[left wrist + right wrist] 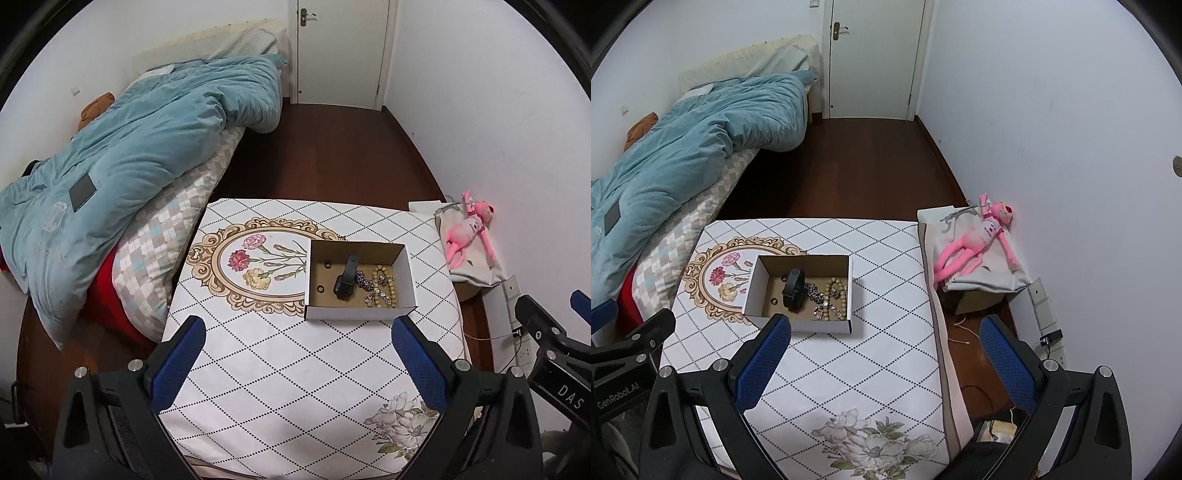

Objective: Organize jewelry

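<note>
A white cardboard box (pixel 354 314) (pixel 805 325) stands on the table with the patterned cloth (pixel 288 369) (pixel 879 362). Inside lie a black watch (pixel 345 278) (pixel 794 291), a beige bead bracelet (pixel 384 284) (pixel 839 295), a dark metal chain (pixel 364 280) (pixel 814 290) and two small dark rings (pixel 320 288) (pixel 773 301). My left gripper (pixel 299 332) is open and empty, in front of the box. My right gripper (pixel 886 334) is open and empty, to the right of the box over the table's right edge.
A bed with a teal duvet (pixel 129 147) (pixel 683 147) lies left of the table. A pink plush toy (pixel 469 229) (pixel 979 236) lies on a bag by the right wall. A white door (pixel 343 48) closes the far end. Wall sockets (pixel 1045 306) sit low right.
</note>
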{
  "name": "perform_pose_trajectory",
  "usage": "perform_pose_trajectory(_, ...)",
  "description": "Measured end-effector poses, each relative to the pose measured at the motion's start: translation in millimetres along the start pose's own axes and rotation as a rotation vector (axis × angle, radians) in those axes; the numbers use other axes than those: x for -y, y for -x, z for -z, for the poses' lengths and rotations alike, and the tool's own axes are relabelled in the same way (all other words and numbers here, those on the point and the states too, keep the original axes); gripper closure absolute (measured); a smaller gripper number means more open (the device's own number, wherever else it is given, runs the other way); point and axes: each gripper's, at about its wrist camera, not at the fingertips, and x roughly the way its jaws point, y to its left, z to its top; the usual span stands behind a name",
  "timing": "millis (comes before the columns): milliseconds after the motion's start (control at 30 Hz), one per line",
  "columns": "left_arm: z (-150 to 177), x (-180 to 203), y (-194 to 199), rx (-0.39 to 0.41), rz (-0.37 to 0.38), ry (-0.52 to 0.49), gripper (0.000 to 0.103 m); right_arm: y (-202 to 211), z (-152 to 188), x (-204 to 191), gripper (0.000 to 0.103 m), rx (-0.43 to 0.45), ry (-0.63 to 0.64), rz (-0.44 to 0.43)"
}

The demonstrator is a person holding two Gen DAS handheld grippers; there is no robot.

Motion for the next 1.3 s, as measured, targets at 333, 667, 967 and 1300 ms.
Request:
perform_pose_trajectory(333,-0.3,-4.4,1.4,0.006,-0.005,0.017,0.000,0.5,-1.9,-0.6,0.000,0.007,0.002,-0.009)
perform_pose_trajectory(667,-0.5,-6.2,2.2,0.010,-0.009,0.016,0.000,2.7,-1.1,-4.7,0.000,0.004,0.006,-0.012)
perform_pose_trajectory(967,-0.3,-5.9,2.8,0.012,-0.008,0.013,0.000,3.2,-0.4,-6.0,0.000,0.003,0.006,-0.015)
perform_pose_trajectory(1300,-0.6,-1.9,4.1,0.010,-0.004,0.010,0.000,3.0,0.2,-7.0,0.000,0.004,0.010,-0.013)
